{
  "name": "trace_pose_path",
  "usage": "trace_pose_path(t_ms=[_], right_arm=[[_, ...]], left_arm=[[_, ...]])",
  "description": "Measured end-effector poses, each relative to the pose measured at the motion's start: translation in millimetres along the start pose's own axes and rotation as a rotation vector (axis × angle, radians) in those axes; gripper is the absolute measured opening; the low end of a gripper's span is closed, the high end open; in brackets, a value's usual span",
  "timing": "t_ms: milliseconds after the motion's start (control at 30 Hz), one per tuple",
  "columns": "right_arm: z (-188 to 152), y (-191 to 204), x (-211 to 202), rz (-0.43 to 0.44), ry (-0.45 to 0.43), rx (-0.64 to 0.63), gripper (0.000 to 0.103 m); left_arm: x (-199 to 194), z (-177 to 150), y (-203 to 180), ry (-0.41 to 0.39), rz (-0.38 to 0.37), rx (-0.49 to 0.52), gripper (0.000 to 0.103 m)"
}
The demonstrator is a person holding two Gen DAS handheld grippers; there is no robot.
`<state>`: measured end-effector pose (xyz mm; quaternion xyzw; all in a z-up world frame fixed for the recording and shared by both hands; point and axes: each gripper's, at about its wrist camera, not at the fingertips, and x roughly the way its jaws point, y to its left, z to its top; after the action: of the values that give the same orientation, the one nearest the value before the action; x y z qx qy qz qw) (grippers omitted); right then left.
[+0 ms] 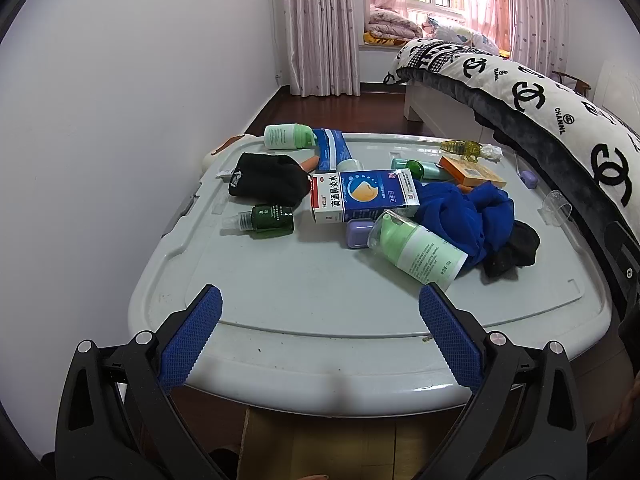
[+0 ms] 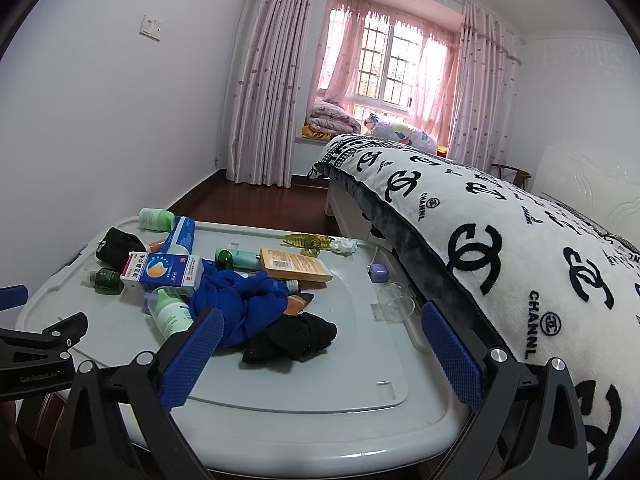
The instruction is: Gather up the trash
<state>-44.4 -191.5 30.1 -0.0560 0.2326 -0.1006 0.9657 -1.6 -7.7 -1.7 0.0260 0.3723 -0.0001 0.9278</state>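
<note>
Crumpled white tissue paper (image 1: 491, 152) lies at the upper right of the left wrist view, on the far edge of the pale grey plastic storage-box lid (image 1: 304, 292), just beside a translucent yellow hair claw (image 1: 464, 148). At frame centre, a blue and white medicine box (image 1: 364, 196) sits beside a crumpled blue cloth (image 1: 464, 216). Both the left gripper (image 1: 320, 300) and right gripper (image 2: 320, 320) hover with fingers spread wide, holding nothing.

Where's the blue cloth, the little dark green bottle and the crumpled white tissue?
blue cloth (image 1: 460, 212), left wrist view, on the middle of the bunched folds.
dark green bottle (image 1: 272, 219), left wrist view, on its glass body.
crumpled white tissue (image 2: 344, 246), right wrist view, on the wad's middle.
</note>
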Motion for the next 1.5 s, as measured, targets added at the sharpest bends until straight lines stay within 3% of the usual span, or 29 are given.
trace_pose_path(t_ms=[1500], right_arm=[[-0.7,-1.0,-1.7,0.007,0.0,-0.001,0.098]], left_arm=[[-0.6,1.1,-0.2,-0.009,0.012,0.006,0.096]])
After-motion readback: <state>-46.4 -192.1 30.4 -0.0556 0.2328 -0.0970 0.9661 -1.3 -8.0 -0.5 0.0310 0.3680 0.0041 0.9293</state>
